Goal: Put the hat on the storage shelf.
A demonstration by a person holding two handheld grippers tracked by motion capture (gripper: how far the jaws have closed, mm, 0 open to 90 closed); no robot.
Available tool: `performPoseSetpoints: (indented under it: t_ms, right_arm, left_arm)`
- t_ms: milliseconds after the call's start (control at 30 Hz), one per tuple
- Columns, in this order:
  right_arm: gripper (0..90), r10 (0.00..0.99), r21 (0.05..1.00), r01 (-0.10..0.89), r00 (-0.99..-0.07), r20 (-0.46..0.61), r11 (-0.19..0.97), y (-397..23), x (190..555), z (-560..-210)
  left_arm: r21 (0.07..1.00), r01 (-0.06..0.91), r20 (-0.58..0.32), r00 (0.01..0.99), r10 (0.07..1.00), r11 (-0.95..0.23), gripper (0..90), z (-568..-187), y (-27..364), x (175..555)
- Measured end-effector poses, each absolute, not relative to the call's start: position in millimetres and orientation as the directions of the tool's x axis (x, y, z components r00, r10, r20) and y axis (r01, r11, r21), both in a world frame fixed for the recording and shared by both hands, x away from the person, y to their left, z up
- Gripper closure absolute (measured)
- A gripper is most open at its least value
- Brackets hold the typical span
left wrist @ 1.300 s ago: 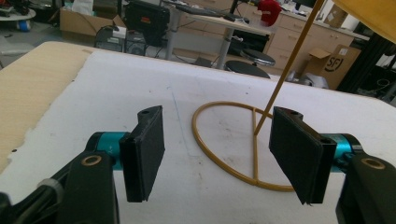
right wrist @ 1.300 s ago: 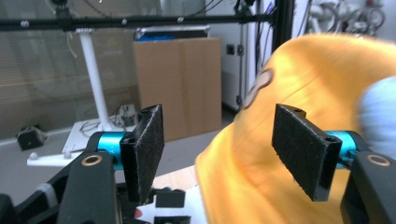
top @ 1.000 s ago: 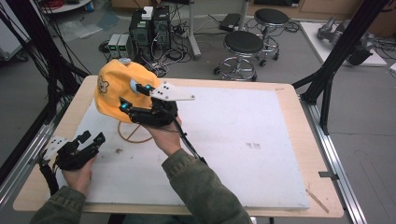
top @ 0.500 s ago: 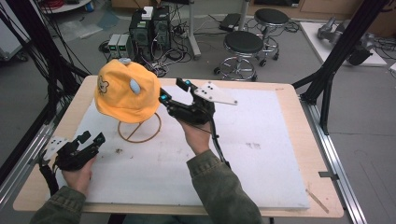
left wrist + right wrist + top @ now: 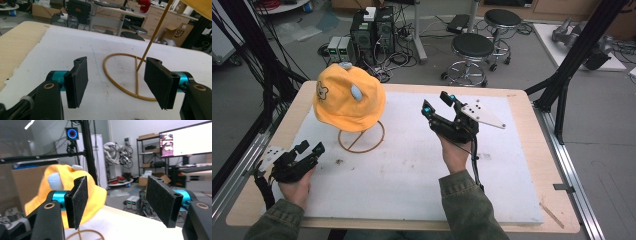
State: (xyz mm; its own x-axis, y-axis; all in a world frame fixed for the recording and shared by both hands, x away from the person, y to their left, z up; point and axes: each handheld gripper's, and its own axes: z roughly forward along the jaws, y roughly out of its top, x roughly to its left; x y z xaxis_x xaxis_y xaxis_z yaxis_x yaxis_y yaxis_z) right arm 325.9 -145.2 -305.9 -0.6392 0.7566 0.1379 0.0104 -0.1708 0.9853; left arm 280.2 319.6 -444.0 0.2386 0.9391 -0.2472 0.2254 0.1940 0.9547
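Observation:
A yellow-orange hat [image 5: 348,97] with small white ears hangs on a thin gold wire stand [image 5: 361,136] at the table's back left. My right gripper [image 5: 438,102] is held over the middle of the white mat, open, well to the right of the hat, with nothing between its jaws. Its own view shows the hat [image 5: 60,192] beyond the left jaw. My left gripper [image 5: 310,147] rests low near the front left, open and empty. In the left gripper view the stand's ring base [image 5: 120,75] and slanted rod [image 5: 156,32] lie just ahead.
A white mat [image 5: 422,165] covers most of the wooden table [image 5: 522,97]. Black frame posts [image 5: 582,45] rise at both sides. Two stools [image 5: 472,47] and computer boxes [image 5: 372,30] stand on the floor beyond the far edge.
My right gripper has let go of the hat and drawn away to the right, opening. The hat now hangs on the stand by itself. The left gripper has stayed put.

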Motion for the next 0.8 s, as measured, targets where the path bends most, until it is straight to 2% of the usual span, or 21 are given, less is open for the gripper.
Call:
performPoseSetpoints:
  t_ms: [200,800]
  right_arm:
    - [33.8,0.795,0.991,0.003,-0.597,0.106,-0.13,-165,314,-312]
    - [33.7,0.867,0.99,0.045,-0.479,0.137,-0.131,-217,294,-339]
  left_arm:
    - [0.954,0.225,-0.251,0.239,0.938,0.198,35.7,-444,319,280]
    - [0.954,0.225,-0.25,0.238,0.939,0.197,35.8,-444,319,279]
